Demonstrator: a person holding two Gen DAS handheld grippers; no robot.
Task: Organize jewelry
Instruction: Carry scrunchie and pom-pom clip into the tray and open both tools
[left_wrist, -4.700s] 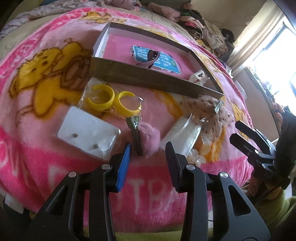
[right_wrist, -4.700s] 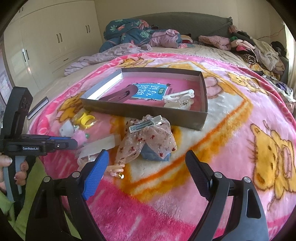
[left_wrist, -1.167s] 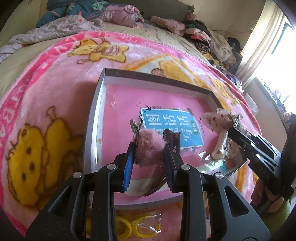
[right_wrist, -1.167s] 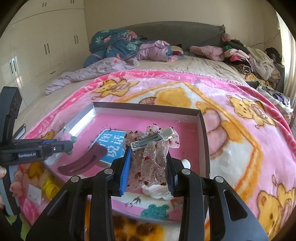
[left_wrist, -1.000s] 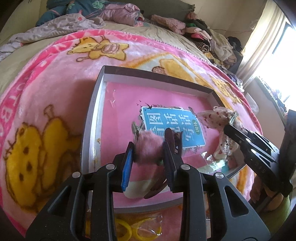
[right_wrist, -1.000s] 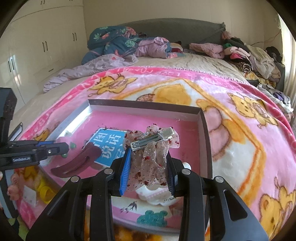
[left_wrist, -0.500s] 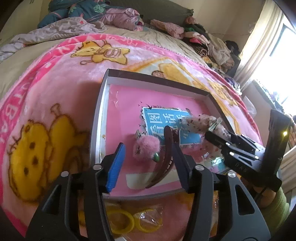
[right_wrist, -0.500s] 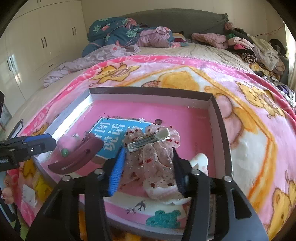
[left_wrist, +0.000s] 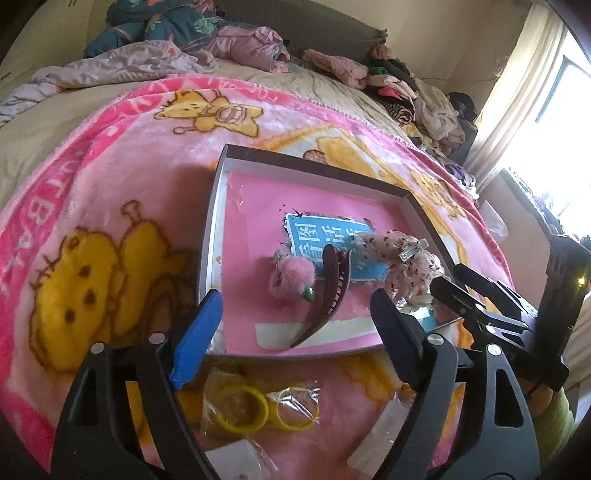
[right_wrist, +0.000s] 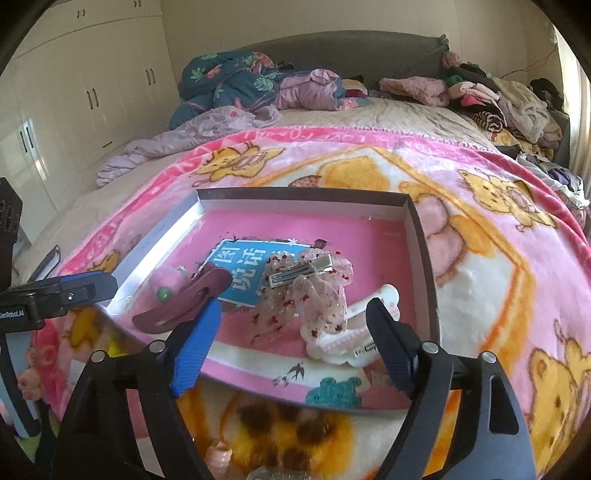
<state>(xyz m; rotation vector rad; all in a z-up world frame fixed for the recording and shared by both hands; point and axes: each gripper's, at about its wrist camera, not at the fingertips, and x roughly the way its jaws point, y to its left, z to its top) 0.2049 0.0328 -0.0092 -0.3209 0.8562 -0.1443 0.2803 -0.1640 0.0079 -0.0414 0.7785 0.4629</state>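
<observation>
Both grippers (left_wrist: 295, 317) (right_wrist: 295, 325) agape, four hairpieces in tray (right_wrist: 303, 195)

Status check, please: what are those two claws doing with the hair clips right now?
Left gripper open. Right gripper open. Pink fluffy clip and lace bow clip lie in the box. Yellow rings outside.

Both grippers are wide open right now, nothing pinched in either. The left gripper (left_wrist: 295, 314) hangs over the near edge of the tray, fingers spread, pointing in toward the middle. The right gripper (right_wrist: 295, 325) sits the same way at the near right corner, fingers apart, angled slightly down.
</observation>
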